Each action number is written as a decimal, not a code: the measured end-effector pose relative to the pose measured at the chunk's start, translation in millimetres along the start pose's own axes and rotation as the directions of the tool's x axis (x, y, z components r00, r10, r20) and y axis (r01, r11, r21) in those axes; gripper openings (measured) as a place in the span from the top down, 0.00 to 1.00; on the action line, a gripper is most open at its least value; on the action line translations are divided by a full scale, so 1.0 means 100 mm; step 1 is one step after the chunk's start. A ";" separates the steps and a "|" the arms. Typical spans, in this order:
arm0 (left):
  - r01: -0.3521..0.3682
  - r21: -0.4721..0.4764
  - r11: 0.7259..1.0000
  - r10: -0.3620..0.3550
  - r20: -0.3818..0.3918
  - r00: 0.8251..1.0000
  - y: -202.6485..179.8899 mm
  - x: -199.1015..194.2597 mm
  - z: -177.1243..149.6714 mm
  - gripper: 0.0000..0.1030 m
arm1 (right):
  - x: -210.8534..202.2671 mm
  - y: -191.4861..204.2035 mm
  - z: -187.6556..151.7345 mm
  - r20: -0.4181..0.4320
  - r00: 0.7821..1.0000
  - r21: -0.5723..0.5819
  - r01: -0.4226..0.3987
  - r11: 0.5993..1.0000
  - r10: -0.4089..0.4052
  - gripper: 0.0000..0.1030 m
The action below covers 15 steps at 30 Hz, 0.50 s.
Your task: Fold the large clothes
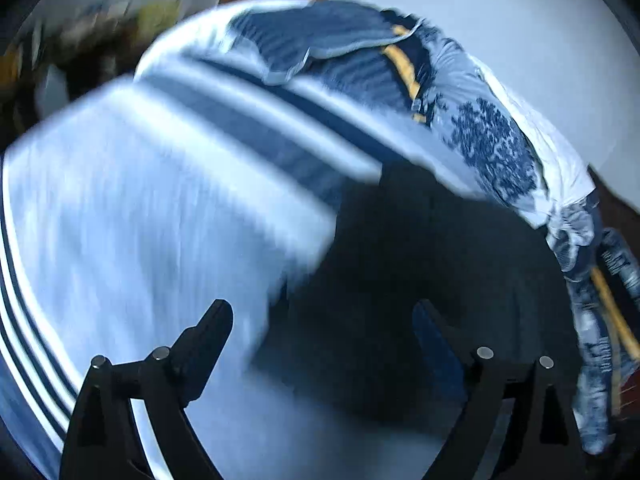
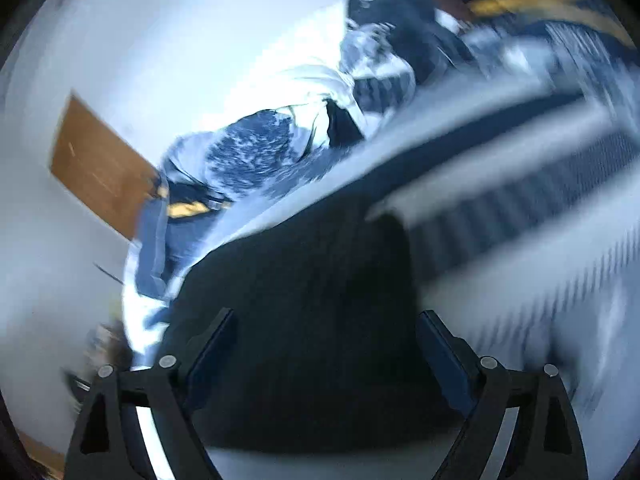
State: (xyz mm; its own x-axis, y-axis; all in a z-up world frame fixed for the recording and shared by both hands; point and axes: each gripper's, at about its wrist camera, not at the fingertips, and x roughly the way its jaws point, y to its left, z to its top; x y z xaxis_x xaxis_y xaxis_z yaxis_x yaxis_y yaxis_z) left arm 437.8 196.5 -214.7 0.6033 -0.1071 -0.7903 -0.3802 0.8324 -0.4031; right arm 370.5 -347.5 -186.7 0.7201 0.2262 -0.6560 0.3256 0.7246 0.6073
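A black garment (image 1: 400, 272) lies flat on a light bed sheet with dark stripes (image 1: 140, 200). My left gripper (image 1: 324, 320) is open just above the garment's left edge, holding nothing. In the right wrist view the same black garment (image 2: 304, 320) fills the space between the fingers of my right gripper (image 2: 326, 328), which is open and empty above it. Both views are blurred by motion.
A pile of blue, white and patterned clothes (image 1: 460, 112) with a yellow band lies along the far edge of the bed; it also shows in the right wrist view (image 2: 256, 156). A brown wooden door (image 2: 100, 168) and white walls stand beyond.
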 end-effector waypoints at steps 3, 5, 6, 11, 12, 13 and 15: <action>0.021 -0.163 0.986 -0.022 -0.009 1.000 0.34 0.07 -0.48 0.11 | 0.15 -0.09 -0.39 -0.112 0.992 0.063 -0.045 0.997 0.052 0.11; 0.019 -0.275 0.961 -0.033 -0.046 0.998 0.45 0.19 -0.53 0.11 | 0.19 -0.17 -0.49 -0.126 0.992 0.093 -0.019 0.996 0.031 0.11; 0.004 -0.270 0.963 -0.024 -0.070 0.997 0.43 0.23 -0.49 0.11 | 0.21 -0.26 -0.52 -0.124 0.990 0.138 -0.044 0.989 0.062 0.11; 0.032 -0.254 0.967 -0.060 -0.105 0.993 0.25 0.40 -0.36 0.11 | 0.50 -0.52 -0.47 -0.131 0.989 0.244 -0.042 0.969 0.076 0.12; 0.070 -0.276 0.958 -0.101 -0.099 0.990 0.23 0.43 -0.33 0.11 | 0.57 -0.55 -0.44 -0.124 0.989 0.254 -0.043 0.966 0.077 0.12; 0.098 -0.291 0.952 -0.133 -0.100 0.986 0.22 0.48 -0.31 0.11 | 0.61 -0.58 -0.41 -0.117 0.990 0.264 -0.044 0.964 0.078 0.14; 0.147 -0.311 0.939 -0.185 -0.096 0.978 0.16 0.53 -0.26 0.11 | 0.70 -0.66 -0.34 -0.109 0.992 0.288 -0.029 0.957 0.063 0.20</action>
State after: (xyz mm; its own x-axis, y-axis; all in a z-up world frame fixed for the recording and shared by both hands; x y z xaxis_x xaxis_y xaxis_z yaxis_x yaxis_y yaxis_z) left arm 445.2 190.3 -275.2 0.5932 -0.3107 -0.7427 -0.4861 0.5971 -0.6381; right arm 378.9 -357.4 -287.6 0.6684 0.3407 -0.6612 0.4671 0.4995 0.7296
